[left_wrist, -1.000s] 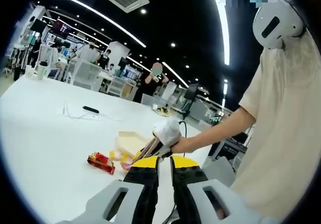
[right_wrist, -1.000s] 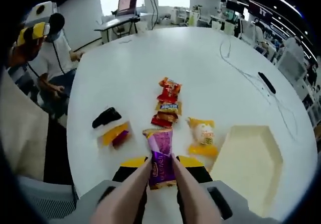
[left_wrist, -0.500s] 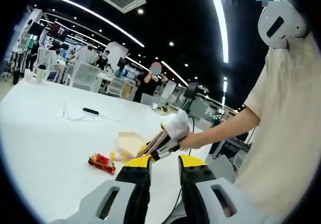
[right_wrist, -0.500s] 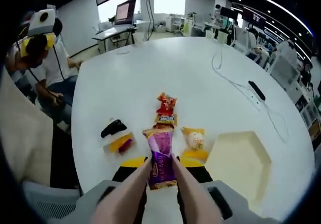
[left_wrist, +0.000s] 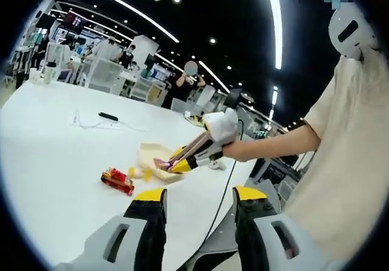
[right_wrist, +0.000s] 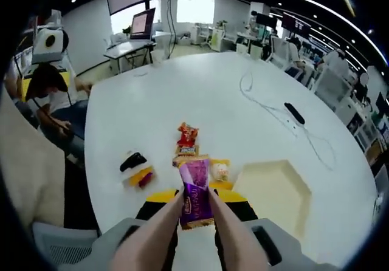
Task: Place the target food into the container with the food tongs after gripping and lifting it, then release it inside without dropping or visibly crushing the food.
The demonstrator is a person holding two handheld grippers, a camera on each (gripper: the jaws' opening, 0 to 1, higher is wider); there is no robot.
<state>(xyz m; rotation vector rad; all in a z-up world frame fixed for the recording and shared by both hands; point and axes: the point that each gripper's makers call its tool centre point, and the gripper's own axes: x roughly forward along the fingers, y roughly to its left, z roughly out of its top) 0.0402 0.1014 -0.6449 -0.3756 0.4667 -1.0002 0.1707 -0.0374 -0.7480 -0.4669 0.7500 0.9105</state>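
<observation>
1 purple snack packet (right_wrist: 194, 192), clamped upright between the right tongs (right_wrist: 196, 209), held above the white bench (right_wrist: 182, 95). 1 beige hexagonal container (right_wrist: 270, 189) just right of the packet. Beside the container on the bench: several loose snacks, including 1 red wrapper (right_wrist: 188, 135) and 1 black item (right_wrist: 132, 160). Left gripper view adds: left tongs (left_wrist: 198, 199) spread apart, nothing between them; right tongs over the container.

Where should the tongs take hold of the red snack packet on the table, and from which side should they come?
Grip the red snack packet across its narrow middle, coming down from above. It lies flat and elongated on the white table, with its sides free; another packet touches its near end. Judging by this, closing over the width should avoid crushing. The right claw already holds the purple packet.
</observation>
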